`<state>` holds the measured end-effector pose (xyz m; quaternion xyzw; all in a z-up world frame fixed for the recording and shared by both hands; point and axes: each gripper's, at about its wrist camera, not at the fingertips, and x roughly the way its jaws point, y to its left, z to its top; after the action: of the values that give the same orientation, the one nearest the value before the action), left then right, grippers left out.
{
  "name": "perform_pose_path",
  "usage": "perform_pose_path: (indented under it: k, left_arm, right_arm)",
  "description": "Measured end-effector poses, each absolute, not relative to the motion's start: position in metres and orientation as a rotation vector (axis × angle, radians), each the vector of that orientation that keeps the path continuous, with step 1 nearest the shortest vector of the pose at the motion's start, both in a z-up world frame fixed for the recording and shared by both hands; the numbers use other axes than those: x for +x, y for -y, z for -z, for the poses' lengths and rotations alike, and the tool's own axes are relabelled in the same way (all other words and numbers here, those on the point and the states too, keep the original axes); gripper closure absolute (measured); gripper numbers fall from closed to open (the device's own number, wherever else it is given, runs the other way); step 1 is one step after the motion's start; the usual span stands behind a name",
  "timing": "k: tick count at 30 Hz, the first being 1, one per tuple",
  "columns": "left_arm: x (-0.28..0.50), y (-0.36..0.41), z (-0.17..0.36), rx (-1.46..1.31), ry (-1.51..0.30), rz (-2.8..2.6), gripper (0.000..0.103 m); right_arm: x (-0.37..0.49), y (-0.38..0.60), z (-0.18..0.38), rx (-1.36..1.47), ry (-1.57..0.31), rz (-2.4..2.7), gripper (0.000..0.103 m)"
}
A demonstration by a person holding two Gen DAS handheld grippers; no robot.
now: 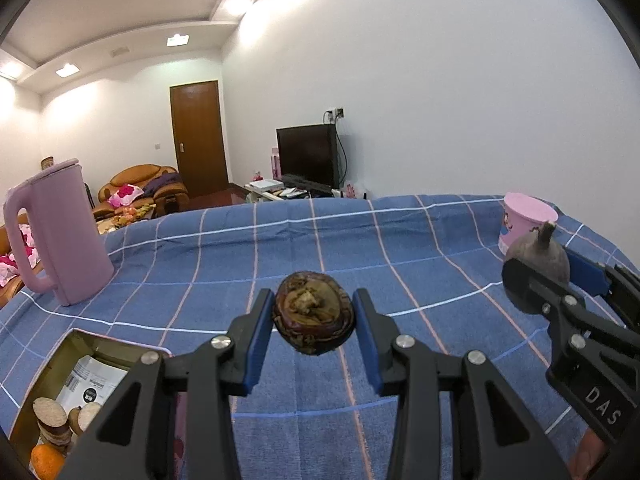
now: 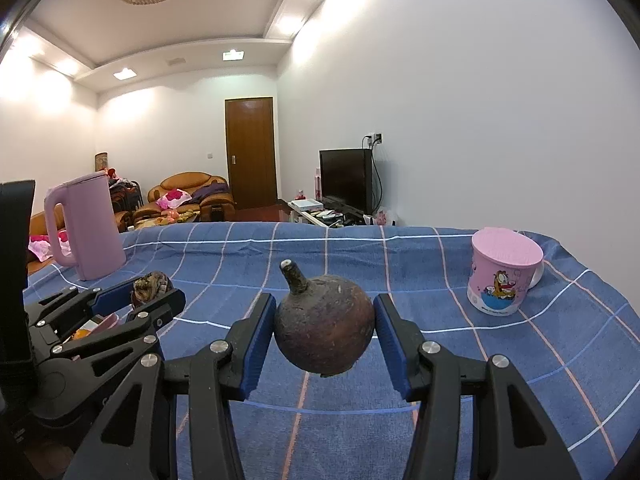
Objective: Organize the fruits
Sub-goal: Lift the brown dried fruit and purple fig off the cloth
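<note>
Nearest, low left: an open box (image 1: 76,344) on the blue checked cloth (image 1: 360,240), holding sliced brown fruit pieces (image 1: 50,416) and an orange (image 1: 46,462), with a printed paper underneath. Likely the drop spot, my guess.

Left gripper (image 1: 314,320) clenched on a small dark wrinkled fruit (image 1: 313,318), its blue pads touching both sides, held clear above the cloth. It looks dried, rough and light, with a flaking crust on the face toward the camera. Probably brittle at the skin, so hold it by the sides across the widest part, with gentle pressure.

Right gripper (image 2: 324,330) grasping a round dark fruit with stem (image 2: 324,330), pads on opposite sides near its widest part, stem tilted up and to the left. The skin looks hard, matte and fairly smooth, so it is probably firm and a bit heavier. A round body could roll or pivot between flat pads, so keep the grip across the middle, not the stem. Held above the cloth, right of the other gripper.

Farther off: a pink kettle (image 2: 86,228) far left, a pink cartoon cup (image 2: 504,272) far right, both standing on the cloth. Beyond the table edge, a TV (image 2: 346,178), a brown door (image 2: 250,152) and a sofa (image 2: 188,192).
</note>
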<state>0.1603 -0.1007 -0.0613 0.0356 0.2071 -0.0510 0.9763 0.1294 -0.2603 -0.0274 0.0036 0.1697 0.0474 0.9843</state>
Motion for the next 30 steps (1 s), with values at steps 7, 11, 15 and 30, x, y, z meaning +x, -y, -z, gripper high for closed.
perform_pose_path:
  k: [7,11,15,30]
  left_arm:
    - [0.155,0.099,0.061,0.08,-0.407,0.092,0.061]
    - [0.149,0.096,0.061,0.08,-0.415,0.087,0.061]
    - [0.142,0.093,0.061,0.085,-0.43,0.085,0.061]
    - [0.111,0.064,0.061,0.075,-0.444,0.08,0.061]
  right_arm:
    - [0.124,0.258,0.026,0.008,-0.332,-0.108,0.051]
    - [0.121,0.258,0.026,0.014,-0.338,-0.118,0.051]
    - [0.119,0.255,0.026,0.009,-0.346,-0.125,0.051]
    - [0.104,0.227,0.031,0.017,-0.394,-0.196,0.051]
